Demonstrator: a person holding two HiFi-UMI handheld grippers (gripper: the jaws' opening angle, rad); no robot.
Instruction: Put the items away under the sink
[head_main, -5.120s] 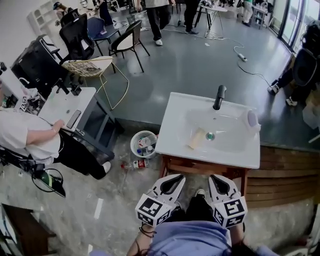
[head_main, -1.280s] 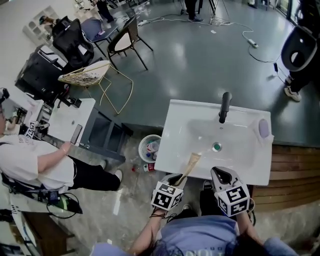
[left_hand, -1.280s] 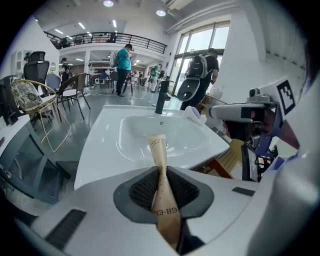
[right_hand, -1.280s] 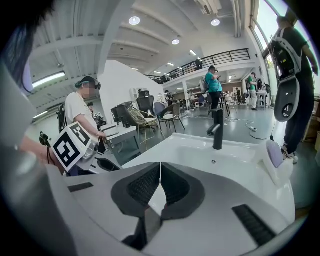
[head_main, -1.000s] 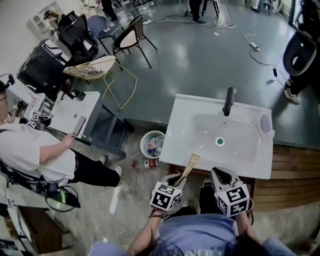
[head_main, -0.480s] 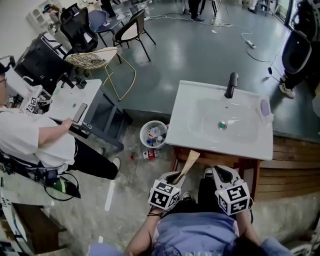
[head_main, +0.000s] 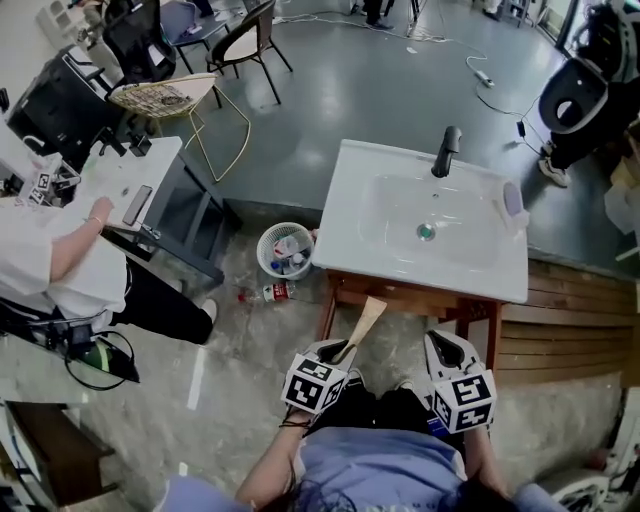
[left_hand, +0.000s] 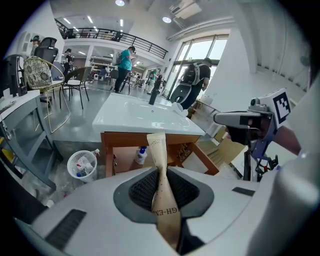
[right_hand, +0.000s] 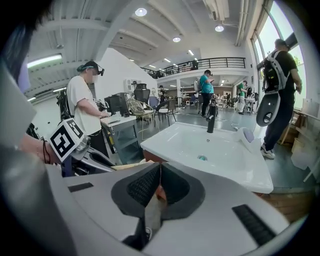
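Left gripper view: the left gripper (left_hand: 162, 192) is clamped on the lower end of a tan squeeze tube (left_hand: 159, 155). The tube stands up between the jaws and points toward the open wooden cabinet (left_hand: 122, 150) below the white sink (left_hand: 127, 117). A white bottle with a blue cap (left_hand: 140, 155) stands on the cabinet's shelf.

Head view: the tube is in the air in front of the cabinet, not yet inside it.

Right gripper view: the right gripper (right_hand: 159, 186) has its jaws together on nothing.

The step in hand appears to be carrying the tube into the cabinet. To do it well, the left gripper should probably:
- drop below the cabinet's top rail and enter tip first;
- aim for bare shelf beside the bottle;
- part its jaws only once the tube rests on the shelf.

The soft tube may flex, so a slow approach seems wise.
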